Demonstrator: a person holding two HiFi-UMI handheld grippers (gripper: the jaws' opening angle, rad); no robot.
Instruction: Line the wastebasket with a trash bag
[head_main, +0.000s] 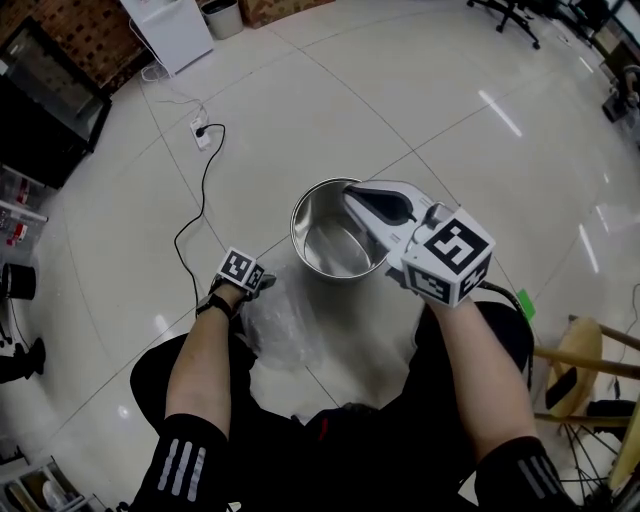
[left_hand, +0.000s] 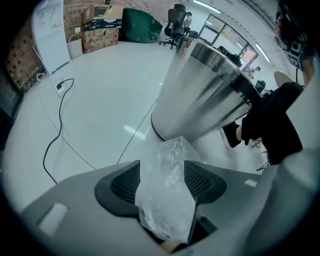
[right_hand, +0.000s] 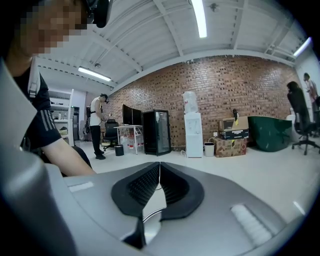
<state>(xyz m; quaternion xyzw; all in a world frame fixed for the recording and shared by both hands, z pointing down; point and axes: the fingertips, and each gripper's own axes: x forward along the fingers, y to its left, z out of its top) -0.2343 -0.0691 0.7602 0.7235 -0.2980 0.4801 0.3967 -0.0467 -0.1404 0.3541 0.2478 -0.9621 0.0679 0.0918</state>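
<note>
Glossy tiled floor (left_hand: 100, 100), trash bag (left_hand: 165, 210) between parted left claw (left_hand: 162, 171) jaws, beside wastebasket (left_hand: 205, 95).

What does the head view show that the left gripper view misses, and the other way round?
Only the head view: the bare inside of the bin, the right hand-held gripper reaching over its rim, and the person's arms. Only the left gripper view: the left hand-held gripper with its jaws wide apart and the bag between them, the bin's outer wall, and office chairs far off. Both: the steel bin, the clear bag beside it, and the black cable.
</note>
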